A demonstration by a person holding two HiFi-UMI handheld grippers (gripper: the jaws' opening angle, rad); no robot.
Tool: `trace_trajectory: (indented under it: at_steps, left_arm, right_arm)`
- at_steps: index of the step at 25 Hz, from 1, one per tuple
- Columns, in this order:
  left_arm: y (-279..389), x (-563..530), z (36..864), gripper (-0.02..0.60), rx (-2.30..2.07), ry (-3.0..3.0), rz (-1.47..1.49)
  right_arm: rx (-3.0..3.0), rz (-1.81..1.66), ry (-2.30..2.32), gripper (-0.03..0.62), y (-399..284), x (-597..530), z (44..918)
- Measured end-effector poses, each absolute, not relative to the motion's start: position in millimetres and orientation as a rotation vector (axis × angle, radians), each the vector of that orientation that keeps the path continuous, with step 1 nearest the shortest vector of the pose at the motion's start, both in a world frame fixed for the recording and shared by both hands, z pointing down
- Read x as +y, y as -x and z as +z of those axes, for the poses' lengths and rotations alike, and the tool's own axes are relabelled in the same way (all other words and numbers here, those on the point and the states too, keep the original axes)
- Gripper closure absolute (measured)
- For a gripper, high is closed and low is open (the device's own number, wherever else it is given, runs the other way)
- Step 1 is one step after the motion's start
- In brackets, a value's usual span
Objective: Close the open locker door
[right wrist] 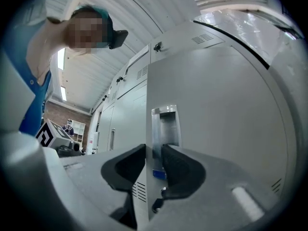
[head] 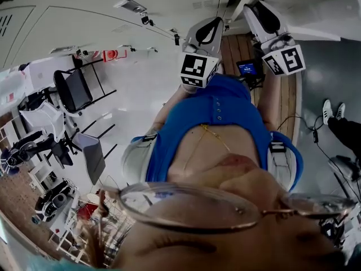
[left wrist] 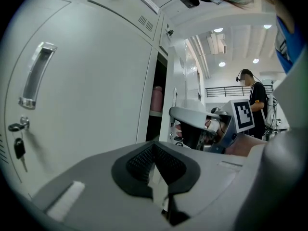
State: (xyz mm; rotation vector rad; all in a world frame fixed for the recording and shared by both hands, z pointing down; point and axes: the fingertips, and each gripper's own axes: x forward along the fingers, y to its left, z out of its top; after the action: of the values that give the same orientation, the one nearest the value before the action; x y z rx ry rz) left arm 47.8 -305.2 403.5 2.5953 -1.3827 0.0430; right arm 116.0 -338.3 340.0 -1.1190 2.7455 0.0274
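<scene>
The open locker door [right wrist: 216,109] fills the right gripper view, a grey panel with a recessed handle [right wrist: 166,124]. My right gripper [right wrist: 154,150] straddles its free edge, one pad on each side, and is shut on it. In the left gripper view a dark locker opening [left wrist: 155,124] shows with a pink item [left wrist: 157,97] on a shelf. The right gripper [left wrist: 202,129] is visible just beside that opening. My left gripper [left wrist: 154,148] hangs in front of a closed door [left wrist: 96,81], its pad tips together with nothing between them. Both grippers [head: 203,35] [head: 268,18] are raised at the lockers in the head view.
The closed door to the left carries a clear handle [left wrist: 38,76] and a lock with a hanging key [left wrist: 19,148]. Another person [left wrist: 252,95] stands far behind. Black chairs [head: 76,89] and equipment stand on the floor at the left of the head view.
</scene>
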Motion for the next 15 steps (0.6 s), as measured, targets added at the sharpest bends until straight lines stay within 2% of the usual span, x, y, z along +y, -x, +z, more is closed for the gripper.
trace_trajectory:
  at_steps: [15]
  left_arm:
    - [-35,-328,406,0.581,-1.433,-2.570,0.055]
  right_arm:
    - [2.718,-0.031,1.157,0.513,-102,-381,342]
